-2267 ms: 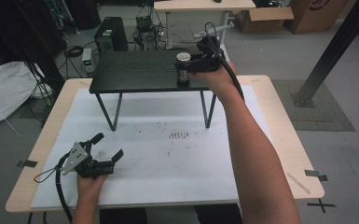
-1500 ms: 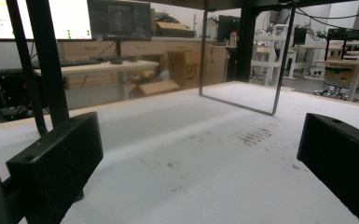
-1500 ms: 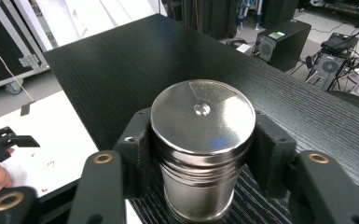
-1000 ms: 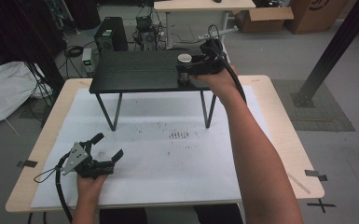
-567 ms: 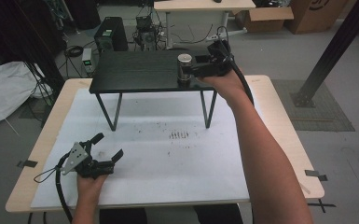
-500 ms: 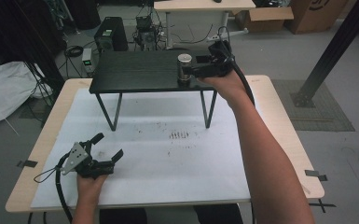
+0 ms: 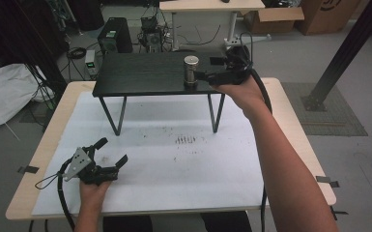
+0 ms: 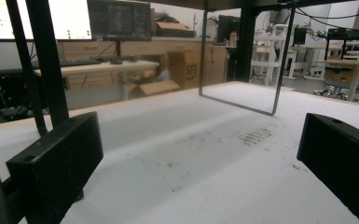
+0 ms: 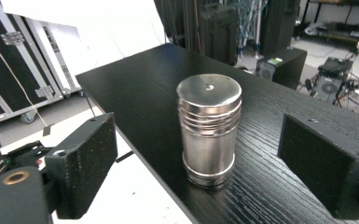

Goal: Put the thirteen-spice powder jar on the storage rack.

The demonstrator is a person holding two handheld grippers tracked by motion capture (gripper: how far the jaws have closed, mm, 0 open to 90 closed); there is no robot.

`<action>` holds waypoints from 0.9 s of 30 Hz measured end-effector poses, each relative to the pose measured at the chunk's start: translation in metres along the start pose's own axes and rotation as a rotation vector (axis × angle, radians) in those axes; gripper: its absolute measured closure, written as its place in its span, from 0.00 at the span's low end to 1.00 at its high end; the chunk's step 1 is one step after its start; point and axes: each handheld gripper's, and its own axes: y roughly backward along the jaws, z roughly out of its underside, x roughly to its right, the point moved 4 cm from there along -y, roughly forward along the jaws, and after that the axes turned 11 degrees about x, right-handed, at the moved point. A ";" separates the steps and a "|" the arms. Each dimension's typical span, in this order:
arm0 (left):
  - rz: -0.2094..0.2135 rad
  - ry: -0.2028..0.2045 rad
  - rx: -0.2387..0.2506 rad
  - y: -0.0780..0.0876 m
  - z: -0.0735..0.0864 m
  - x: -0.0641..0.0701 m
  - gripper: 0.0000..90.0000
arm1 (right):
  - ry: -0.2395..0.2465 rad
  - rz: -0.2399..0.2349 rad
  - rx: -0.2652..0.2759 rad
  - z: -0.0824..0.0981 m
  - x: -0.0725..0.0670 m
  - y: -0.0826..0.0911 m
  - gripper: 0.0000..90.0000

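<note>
High view, left to right: left gripper (image 7: pixel 107 155) rests on the white table (image 7: pixel 183 193), jaws wide apart and empty. Right gripper (image 7: pixel 207 68) has just been opening; the unlabelled steel canister (image 7: pixel 191 70) stands upright on the black shelf (image 7: pixel 140 75), free between its jaws.

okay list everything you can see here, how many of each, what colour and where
can: 1, silver metal, upright near the front right edge of the stand, between the right gripper's open jaws, untouched
stand: 1, black top on thin black legs, at the back of the table
table: 1, light wood, with a white mat over most of it
smudges: one patch, dark, mid-mat
tape: a few strips, black, at the table's edges
box: 1, brown cardboard, on the floor at the back right
left gripper: 1, black, resting on the mat at the front left, jaws open
right gripper: 1, black, at the stand's right end, jaws have just been opening off the can
</note>
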 end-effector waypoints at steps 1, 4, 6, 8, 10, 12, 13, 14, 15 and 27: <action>0.000 0.000 0.000 0.000 0.000 0.000 0.01 | 0.000 0.000 0.000 0.000 0.000 0.000 0.11; 0.000 -0.001 0.000 0.000 0.000 0.000 0.01 | -0.002 -0.011 0.025 0.000 -0.002 0.006 0.10; 0.000 -0.001 0.001 0.000 0.000 0.000 0.01 | -0.005 -0.023 0.034 0.001 -0.003 0.010 0.10; 0.000 -0.001 0.000 0.000 0.000 0.000 0.01 | -0.007 -0.044 0.068 0.002 -0.006 0.016 0.07; 0.000 0.000 0.000 0.000 0.000 0.000 0.01 | -0.007 -0.050 0.073 0.003 -0.007 0.018 0.06; 0.000 -0.001 0.000 0.000 0.000 0.000 0.01 | -0.004 -0.060 0.090 0.003 -0.009 0.021 0.05; 0.000 -0.001 0.000 0.000 0.000 0.000 0.01 | -0.005 -0.072 0.105 0.003 -0.010 0.024 0.04; 0.000 0.000 0.000 0.000 0.000 0.000 0.01 | -0.003 -0.082 0.116 0.003 -0.011 0.025 0.04; 0.000 0.000 0.000 0.000 0.000 0.000 0.01 | -0.003 -0.082 0.116 0.003 -0.011 0.025 0.04; 0.000 0.001 -0.001 0.000 0.000 0.000 0.01 | 0.012 -0.183 0.217 0.009 -0.029 0.040 0.00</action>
